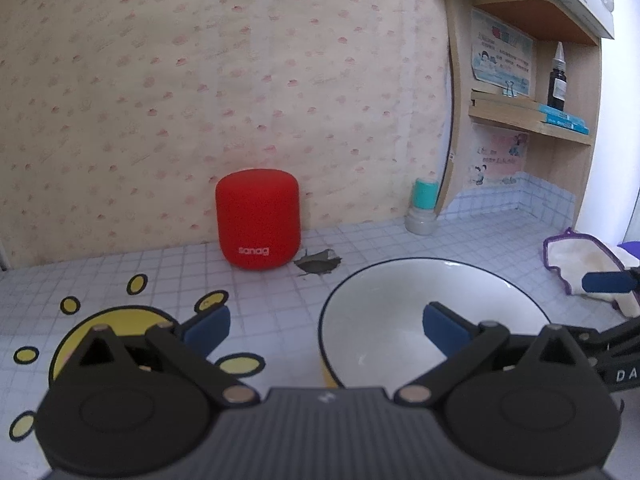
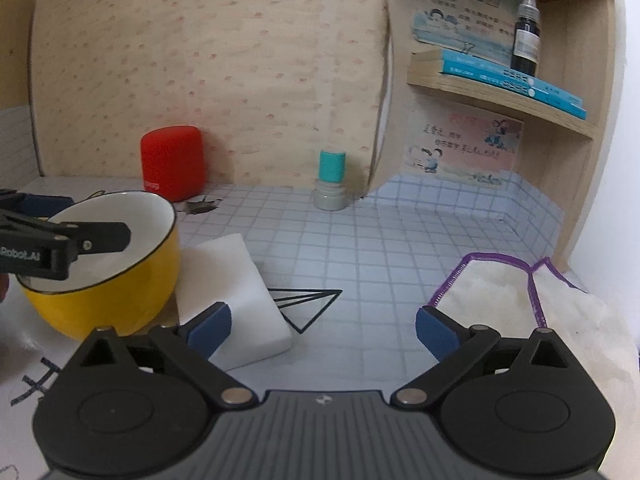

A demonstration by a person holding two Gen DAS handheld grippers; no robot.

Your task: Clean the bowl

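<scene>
The yellow bowl [image 2: 104, 264] sits just left of the right gripper [image 2: 322, 330], whose jaws are spread wide around nothing, while the left gripper [image 1: 324, 332] stands open across the bowl's rim without pressing on it. No wiping looks started: the white sponge [image 2: 236, 292] and purple-edged cloth [image 2: 516, 300] lie untouched. The red speaker [image 1: 258, 224] reads "sanag".

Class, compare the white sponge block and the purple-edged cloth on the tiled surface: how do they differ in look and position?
The white sponge block is a thick, plain slab with sharp corners; the purple-edged cloth is thin, cream-coloured and lies crumpled, with a stitched purple border.
The sponge block sits right beside the yellow bowl; the cloth lies apart, on the far right.
Both are pale and rest on the tiled surface.
</scene>
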